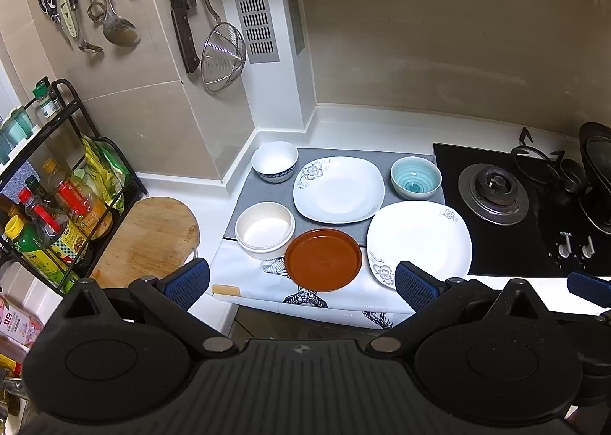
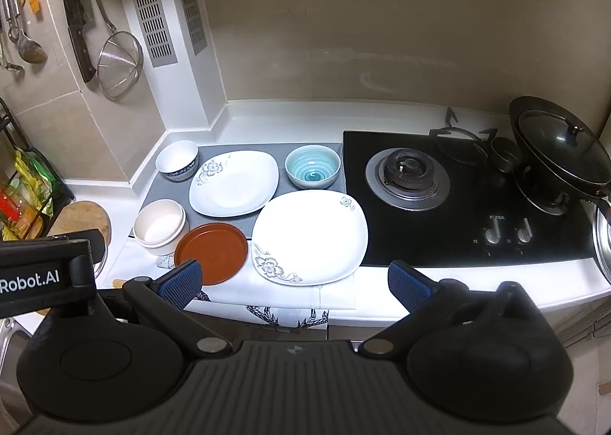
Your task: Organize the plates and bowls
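Both grippers were held back from the counter's front edge, above the crockery and touching nothing. The left gripper (image 1: 301, 278) stood with its fingers spread wide and empty; ahead of it and just below lay the brown plate (image 1: 323, 258), centred between the pads, making this the nearer tool for that item. The right gripper (image 2: 294, 282) was likewise wide open and empty, with the near floral plate (image 2: 310, 236) lying directly ahead, its decorated corner towards the fingers. In my judgement either flat plate would require an approach at the rim from the front edge. The far floral plate (image 1: 338, 189) lay behind the brown plate on the grey mat (image 1: 263, 189). Three bowls stood apart from one another: a cream bowl (image 1: 264, 229) just beside the brown plate on its left, a white blue-trimmed bowl (image 1: 274, 161) at the rear left, and a teal bowl (image 1: 415, 178) at the rear right, near the hob (image 1: 492, 189). The near floral plate's right edge appeared to overlap the hob's edge. Nothing obstructed the approach to the front row.
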`<state>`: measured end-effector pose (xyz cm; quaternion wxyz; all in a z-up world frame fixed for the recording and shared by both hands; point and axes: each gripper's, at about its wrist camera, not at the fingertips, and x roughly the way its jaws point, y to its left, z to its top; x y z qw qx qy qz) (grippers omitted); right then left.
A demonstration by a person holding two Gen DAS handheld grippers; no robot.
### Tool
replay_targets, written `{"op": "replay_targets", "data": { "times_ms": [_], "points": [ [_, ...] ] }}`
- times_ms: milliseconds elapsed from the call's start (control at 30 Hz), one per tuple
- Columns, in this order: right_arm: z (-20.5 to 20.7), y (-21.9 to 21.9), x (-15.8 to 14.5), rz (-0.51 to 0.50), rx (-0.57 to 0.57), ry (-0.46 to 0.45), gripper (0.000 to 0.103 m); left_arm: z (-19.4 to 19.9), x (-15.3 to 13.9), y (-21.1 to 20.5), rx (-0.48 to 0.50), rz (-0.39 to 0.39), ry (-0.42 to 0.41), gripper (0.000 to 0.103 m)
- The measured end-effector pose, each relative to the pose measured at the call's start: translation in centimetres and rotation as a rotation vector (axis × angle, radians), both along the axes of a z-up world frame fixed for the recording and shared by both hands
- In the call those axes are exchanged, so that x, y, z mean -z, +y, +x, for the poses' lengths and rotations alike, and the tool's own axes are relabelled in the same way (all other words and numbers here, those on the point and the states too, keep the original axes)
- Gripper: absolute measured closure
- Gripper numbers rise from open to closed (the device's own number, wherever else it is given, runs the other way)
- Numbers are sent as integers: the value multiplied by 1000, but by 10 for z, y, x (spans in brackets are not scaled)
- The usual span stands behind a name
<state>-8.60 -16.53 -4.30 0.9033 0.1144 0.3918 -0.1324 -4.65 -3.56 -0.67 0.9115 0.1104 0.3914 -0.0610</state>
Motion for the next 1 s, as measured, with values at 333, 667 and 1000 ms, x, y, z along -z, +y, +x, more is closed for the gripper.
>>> {"op": "replay_targets", "data": {
  "times_ms": [333, 667, 1000],
  "points": [
    [4, -5, 7, 20, 10, 12, 0, 4, 5, -3, 17, 9, 7, 0],
    [18, -11, 17, 34, 29, 30, 0, 23, 14, -11, 42, 20, 26, 0],
    [66, -15, 38, 49, 47, 75, 0, 76, 36, -13, 67, 15, 70, 0]
  ]
}}
